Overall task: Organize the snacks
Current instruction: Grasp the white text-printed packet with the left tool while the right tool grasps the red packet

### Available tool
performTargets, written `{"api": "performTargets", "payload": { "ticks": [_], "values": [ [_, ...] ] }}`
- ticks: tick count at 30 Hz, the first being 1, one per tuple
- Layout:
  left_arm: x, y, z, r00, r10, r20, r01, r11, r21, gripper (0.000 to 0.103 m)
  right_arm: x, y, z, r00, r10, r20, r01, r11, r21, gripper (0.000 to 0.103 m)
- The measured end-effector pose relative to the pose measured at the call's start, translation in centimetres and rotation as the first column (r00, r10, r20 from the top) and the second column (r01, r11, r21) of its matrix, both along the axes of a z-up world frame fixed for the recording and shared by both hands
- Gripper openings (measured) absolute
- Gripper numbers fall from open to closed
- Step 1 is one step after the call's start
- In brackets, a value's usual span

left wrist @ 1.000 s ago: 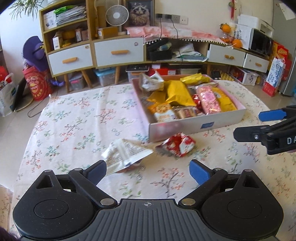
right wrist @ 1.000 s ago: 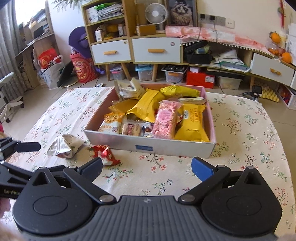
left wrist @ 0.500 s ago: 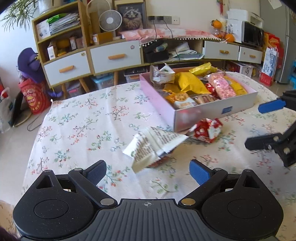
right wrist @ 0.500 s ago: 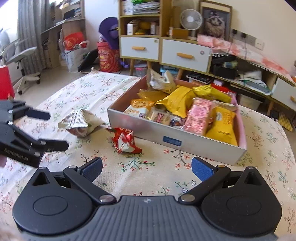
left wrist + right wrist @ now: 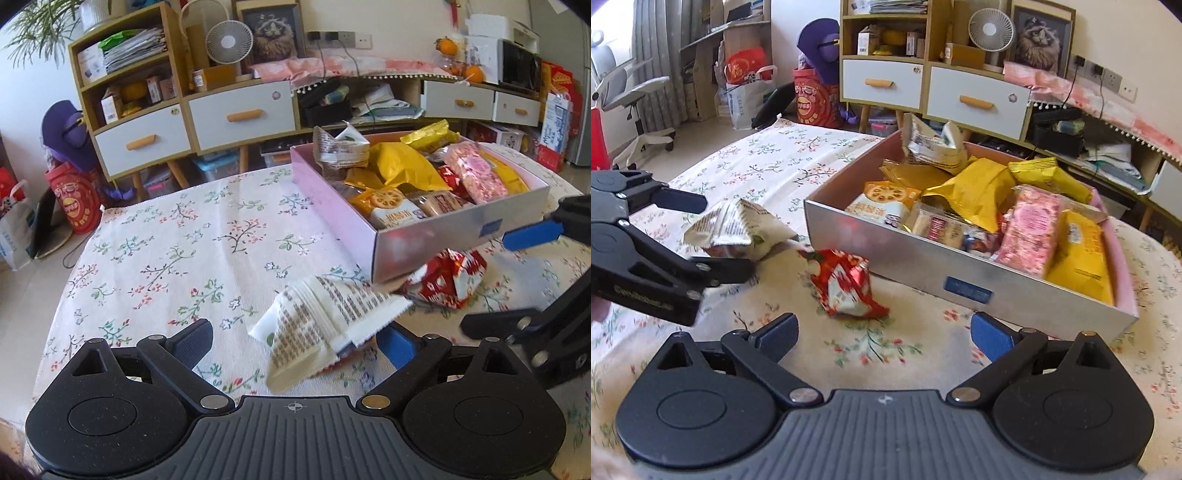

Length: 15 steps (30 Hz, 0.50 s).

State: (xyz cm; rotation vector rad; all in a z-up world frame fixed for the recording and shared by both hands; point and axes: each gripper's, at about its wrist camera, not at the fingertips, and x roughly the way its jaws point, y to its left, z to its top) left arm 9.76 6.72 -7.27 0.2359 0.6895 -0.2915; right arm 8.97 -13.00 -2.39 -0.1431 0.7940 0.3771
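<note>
**Two open grippers around loose snack packets beside a full box**

In the left wrist view, the left gripper fills the bottom of the frame with its blue-tipped jaws spread wide. A white snack packet with dark printed text lies on the floral tablecloth at lower centre, between the two fingers; whether either fingertip touches it cannot be told. Just right of it, a red and white snack packet lies against the near corner of the pink cardboard box, which occupies the upper right and is packed with yellow, pink and orange snack bags.

In the right wrist view, the right gripper sits at the bottom, jaws also spread and holding nothing. The red packet lies at centre frame just above its fingers, beside the box's grey front wall. The white packet is at middle left.
</note>
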Motion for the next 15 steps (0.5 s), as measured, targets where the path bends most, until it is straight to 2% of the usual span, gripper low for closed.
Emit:
{"api": "performTargets", "payload": {
  "ticks": [5, 10, 15],
  "values": [
    [0.6, -0.3, 0.0, 1.000, 0.013, -0.022, -0.014, 1.000, -0.023, 0.088, 0.4, 1.0, -0.4, 1.000, 0.017, 0.007, -0.017, 1.000, -0.016, 0.089],
    [0.8, -0.8, -0.2, 0.999, 0.003, -0.039, -0.004, 1.000, -0.023, 0.069, 0.4, 1.8, -0.6, 0.999, 0.039, 0.014, -0.038, 0.999, -0.026, 0.083],
    [0.9, -0.8, 0.0, 0.999, 0.026, -0.044, -0.027, 0.999, -0.024, 0.057, 0.7, 2.8, -0.3, 0.998, 0.058, 0.020, -0.057, 0.998, -0.028, 0.077]
  ]
}}
